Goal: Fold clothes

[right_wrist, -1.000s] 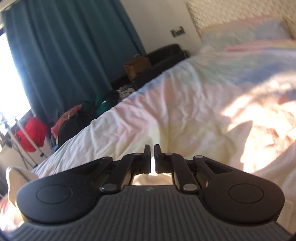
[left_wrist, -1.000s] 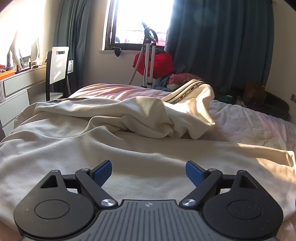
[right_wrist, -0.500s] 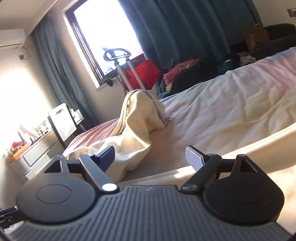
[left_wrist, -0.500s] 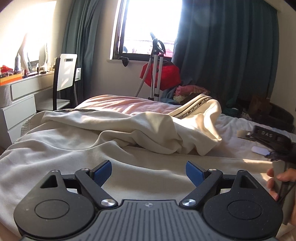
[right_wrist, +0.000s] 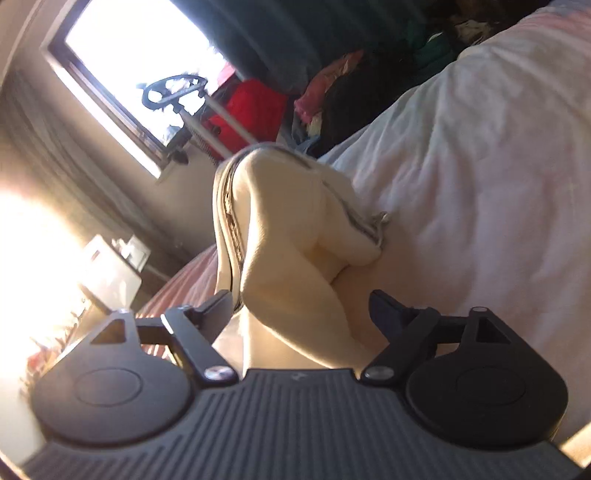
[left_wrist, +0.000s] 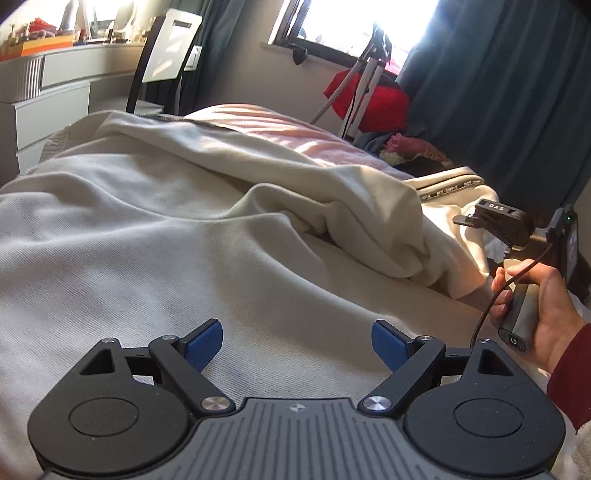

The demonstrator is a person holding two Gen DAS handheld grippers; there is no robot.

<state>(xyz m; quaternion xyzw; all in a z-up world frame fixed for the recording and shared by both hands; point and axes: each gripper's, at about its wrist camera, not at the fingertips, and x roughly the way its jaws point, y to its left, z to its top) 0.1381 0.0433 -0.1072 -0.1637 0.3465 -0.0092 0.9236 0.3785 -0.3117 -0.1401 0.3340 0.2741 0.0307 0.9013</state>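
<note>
So the bed (left_wrist: 258, 127) takes up most of both views, pinkish sheet on the far side, whiter bedding (right_wrist: 480, 166) off to the right in the right wrist view. Sprawled across it is the cream garment (left_wrist: 184, 221), a big soft sweatshirt-type thing, mostly flat in front of the left wrist camera with one part bunched and folded over itself toward the middle. There's a striped trim band (left_wrist: 450, 186) on the bunched end. In the right wrist view that same bunched part stands up like a little hill, just ahead of the tool.

Behind the bed: dark teal curtains (left_wrist: 498, 92), a bright window (left_wrist: 351, 22), a red bag (left_wrist: 369, 99) with a stand in front of it, and a white-backed chair (left_wrist: 166, 55) beside a white dresser (left_wrist: 48, 96) on the left.

Left tongs (left_wrist: 297, 345): wide open, blue pads apart, nothing between them, hovering low over the flat stretch of cloth.

Right tongs (right_wrist: 301, 314): jaws apart but closing, with a fold of the cream fabric sitting between them. The pads aren't pressing on it that I can see.

From the left wrist view you can also see the right hand (left_wrist: 535, 306) gripping its tool's handle, dark red sleeve (left_wrist: 570, 373) at the wrist, a cable running down beside it.
</note>
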